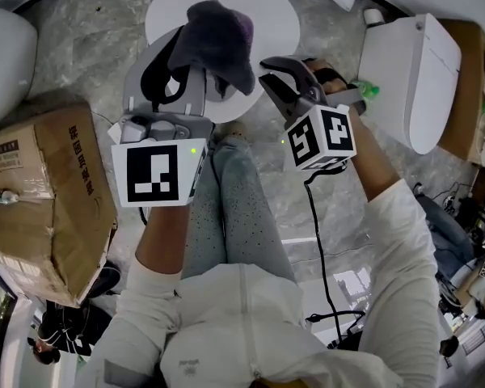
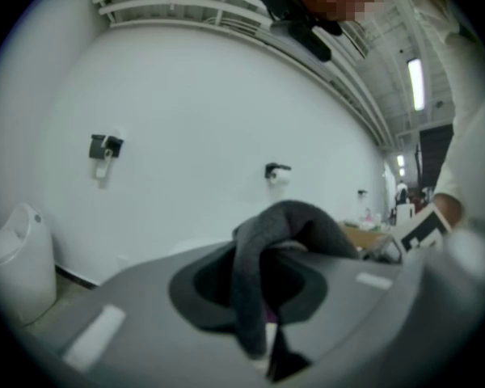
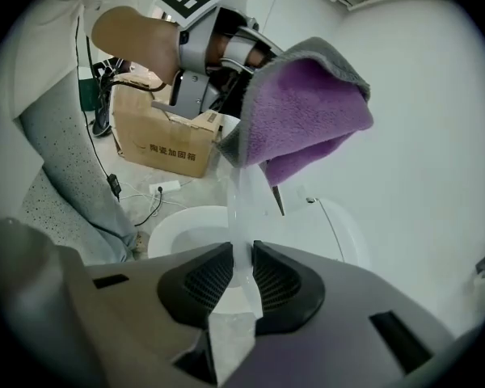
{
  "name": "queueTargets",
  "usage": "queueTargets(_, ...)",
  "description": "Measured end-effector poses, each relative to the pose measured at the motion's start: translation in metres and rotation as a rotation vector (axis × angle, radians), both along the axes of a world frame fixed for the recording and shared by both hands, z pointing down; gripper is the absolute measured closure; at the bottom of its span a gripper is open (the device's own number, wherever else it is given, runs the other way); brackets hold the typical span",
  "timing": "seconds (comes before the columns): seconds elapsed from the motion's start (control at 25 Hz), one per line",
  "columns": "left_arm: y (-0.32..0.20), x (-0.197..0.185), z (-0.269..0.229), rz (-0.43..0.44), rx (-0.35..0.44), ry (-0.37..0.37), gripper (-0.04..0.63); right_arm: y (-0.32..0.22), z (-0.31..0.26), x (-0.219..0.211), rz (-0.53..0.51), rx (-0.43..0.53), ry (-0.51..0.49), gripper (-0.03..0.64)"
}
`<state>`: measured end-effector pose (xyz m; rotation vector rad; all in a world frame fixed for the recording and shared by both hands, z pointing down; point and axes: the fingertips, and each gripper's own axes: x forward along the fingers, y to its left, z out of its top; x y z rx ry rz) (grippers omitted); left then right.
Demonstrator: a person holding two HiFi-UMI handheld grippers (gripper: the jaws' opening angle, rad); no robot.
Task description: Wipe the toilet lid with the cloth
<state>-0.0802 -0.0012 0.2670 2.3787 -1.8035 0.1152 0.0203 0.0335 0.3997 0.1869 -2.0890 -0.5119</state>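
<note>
Head view puts the round white lid (image 1: pixel 279 18) at the top centre of the frame, its near rim curving down toward the person's legs (image 1: pixel 234 208). The cloth (image 1: pixel 218 39), grey outside and purple inside, hangs bunched above the lid's lower half and reaches past the rim at the lower right. The left hand-held gripper (image 1: pixel 178 67) comes in from the lower left across that rim. In the left gripper view its jaws are clamped on a fold of the cloth, which loops up over them.

The right hand-held gripper (image 1: pixel 268 75) sits just right of the cloth, off the lid's lower right edge and above bare floor (image 1: pixel 339 176). In the right gripper view a pale strip (image 3: pixel 241 217) runs down from the cloth and passes between the two pads, which stand only a narrow gap apart and meet it on both sides.

Open floor shows in a band between the lid and a second toilet (image 1: pixel 412 79) at the right edge, and in another to the upper left of the lid. A cardboard box (image 1: pixel 48 192) crowds the lower left, close beside the left arm. A black cable (image 1: pixel 319 241) trails down from the right hand-held gripper.
</note>
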Motion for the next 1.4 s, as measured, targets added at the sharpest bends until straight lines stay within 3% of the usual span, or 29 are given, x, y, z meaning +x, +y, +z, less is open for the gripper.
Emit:
queueTargets(0.52,0.015,0.003,0.023,-0.009,-0.048,-0.018,0.548,0.066,0.07,0.005,-0.156,-0.101,0.185,0.515)
queueTargets(0.84,0.019,0.006,0.041,-0.01,-0.078,-0.01,0.548,0.088,0.099,0.007,-0.142,-0.328,0.232,0.497)
queueTargets(1.08,0.018,0.006,0.051,-0.009,-0.095,-0.005,0.548,0.098,0.119,0.002,0.043,-0.552,0.18,0.489)
queueTargets(1.4,0.022,0.005,0.061,-0.006,-0.117,-0.011,0.548,0.106,0.15,0.0,0.302,-0.746,0.089,0.489)
